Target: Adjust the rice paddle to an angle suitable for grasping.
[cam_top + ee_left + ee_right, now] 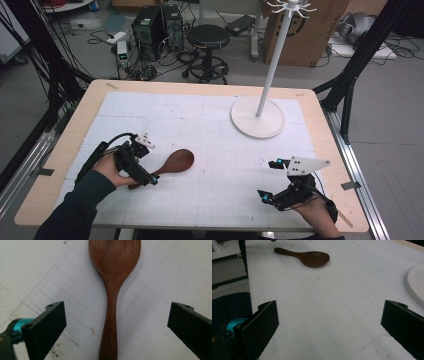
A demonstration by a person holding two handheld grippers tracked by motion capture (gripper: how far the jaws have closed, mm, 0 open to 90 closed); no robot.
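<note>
**Spoon between parted jaws, left side of worktop**

Hidden or cut off: the handle end of the spoon (172, 164) is covered by the left gripper (145, 172) in the high view and runs off the bottom edge in the left gripper view. The top of the stand (264, 90) is cropped by the frame. In the right gripper view the stand's base is seen only as a curved white edge at the right.

Item: one dark wooden spoon, lying flat on the left half of the mat (210, 130), bowl pointing toward the middle. The left gripper's jaws are spread wide, one on each side of the handle, neither touching it.

Right gripper (272, 180): held above the near right corner, jaws released and wide, nothing between them; well apart from the spoon.

Surface: a wooden worktop (65, 150) covered by a white gridded mat, with small marks and smudges.

Room: grey floor, a black stool (207, 50), computer towers (157, 27), cables, a cardboard box (310, 30).

Open room: a bare mat lies between the spoon and the stand's base; wood margins frame the mat on all sides.
</note>
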